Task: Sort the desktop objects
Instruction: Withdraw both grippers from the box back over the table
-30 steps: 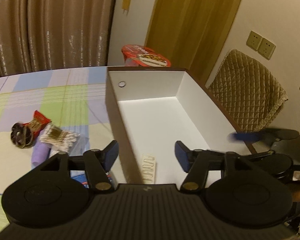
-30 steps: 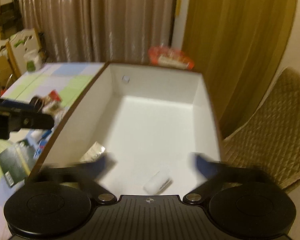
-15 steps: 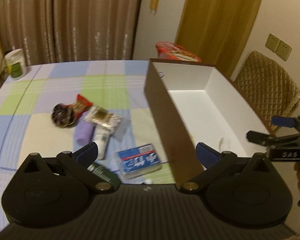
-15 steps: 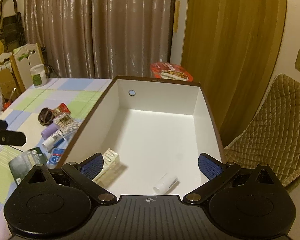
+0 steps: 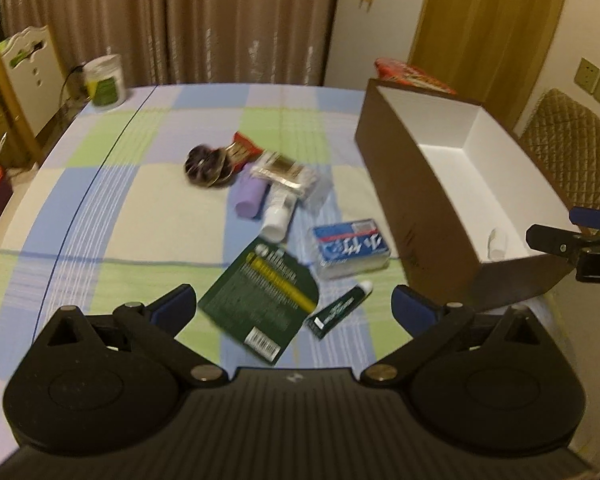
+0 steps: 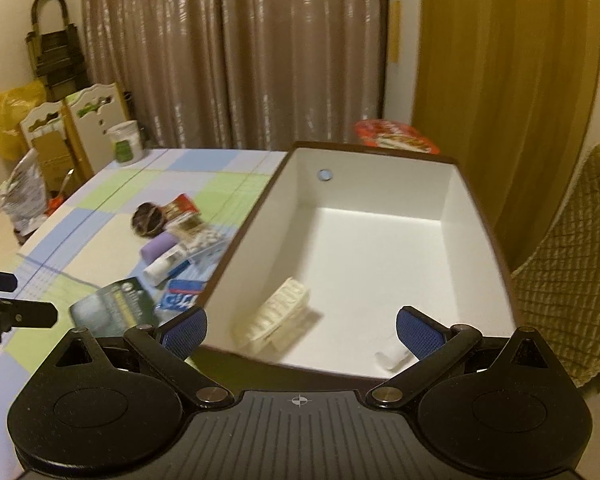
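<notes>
A brown box with a white inside [image 5: 416, 184] [image 6: 380, 248] stands on the table's right side. A cream hair clip [image 6: 278, 318] and a small white tube [image 6: 392, 358] lie in it. On the checked cloth lie a green card [image 5: 264, 294], a dark green tube [image 5: 338, 314], a blue packet [image 5: 350, 248], a white tube [image 5: 278, 210], a purple roll [image 5: 250, 196], a cotton swab pack [image 5: 284, 170], a dark hair tie [image 5: 204, 162] and a red sachet [image 5: 244, 148]. My left gripper [image 5: 294, 308] is open and empty above the green card. My right gripper [image 6: 302, 326] is open and empty at the box's near end.
A white jar with a green label [image 5: 104, 84] stands at the table's far left corner. A red noodle bowl [image 6: 394, 140] sits behind the box. A quilted chair [image 6: 572, 264] stands right of the table. Curtains hang behind.
My left gripper has swung left from over the box to over the loose items and opened wider. My right gripper has pulled back a little from the box, still open.
</notes>
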`<state>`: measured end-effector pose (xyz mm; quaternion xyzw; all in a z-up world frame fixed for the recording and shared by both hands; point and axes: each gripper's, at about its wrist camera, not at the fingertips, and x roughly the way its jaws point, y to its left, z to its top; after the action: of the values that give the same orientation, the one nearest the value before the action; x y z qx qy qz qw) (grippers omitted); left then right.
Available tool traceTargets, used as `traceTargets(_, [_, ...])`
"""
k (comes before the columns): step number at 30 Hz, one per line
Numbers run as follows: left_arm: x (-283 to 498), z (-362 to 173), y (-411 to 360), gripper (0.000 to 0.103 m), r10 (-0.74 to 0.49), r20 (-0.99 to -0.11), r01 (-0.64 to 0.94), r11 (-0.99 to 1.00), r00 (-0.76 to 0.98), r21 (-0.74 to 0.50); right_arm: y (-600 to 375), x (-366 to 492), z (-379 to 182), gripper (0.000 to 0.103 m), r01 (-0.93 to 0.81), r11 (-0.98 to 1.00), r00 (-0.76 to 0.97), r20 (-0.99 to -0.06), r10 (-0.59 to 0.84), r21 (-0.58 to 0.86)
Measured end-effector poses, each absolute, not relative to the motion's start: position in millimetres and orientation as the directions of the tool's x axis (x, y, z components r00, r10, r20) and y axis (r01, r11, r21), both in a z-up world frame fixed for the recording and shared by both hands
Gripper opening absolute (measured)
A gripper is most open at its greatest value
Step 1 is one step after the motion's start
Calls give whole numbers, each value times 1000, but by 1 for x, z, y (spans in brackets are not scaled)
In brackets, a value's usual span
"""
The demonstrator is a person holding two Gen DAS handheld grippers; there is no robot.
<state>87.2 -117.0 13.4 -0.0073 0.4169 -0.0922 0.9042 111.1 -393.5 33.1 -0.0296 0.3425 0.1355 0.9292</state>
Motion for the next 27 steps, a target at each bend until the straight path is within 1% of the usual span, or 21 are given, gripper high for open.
traceTargets(10, [62, 2, -99, 102, -130, -779, 102, 991, 613, -85, -367, 94, 32, 103, -338, 939, 696, -653, 300, 72])
traceTargets(19, [47, -2, -77, 102, -176, -786, 165, 982, 593, -96, -334, 71, 35, 103, -309, 950, 703, -664, 255, 38])
traceTargets(24, [32, -7, -63, 102, -203, -791, 191, 975, 577, -111, -314, 58, 33, 103, -305, 952, 685, -688, 239, 27])
traceTargets(27, [25, -10, -55, 102, -214, -795, 201, 972, 568, -118, -303, 54, 28, 103, -308, 951, 652, -720, 237, 35])
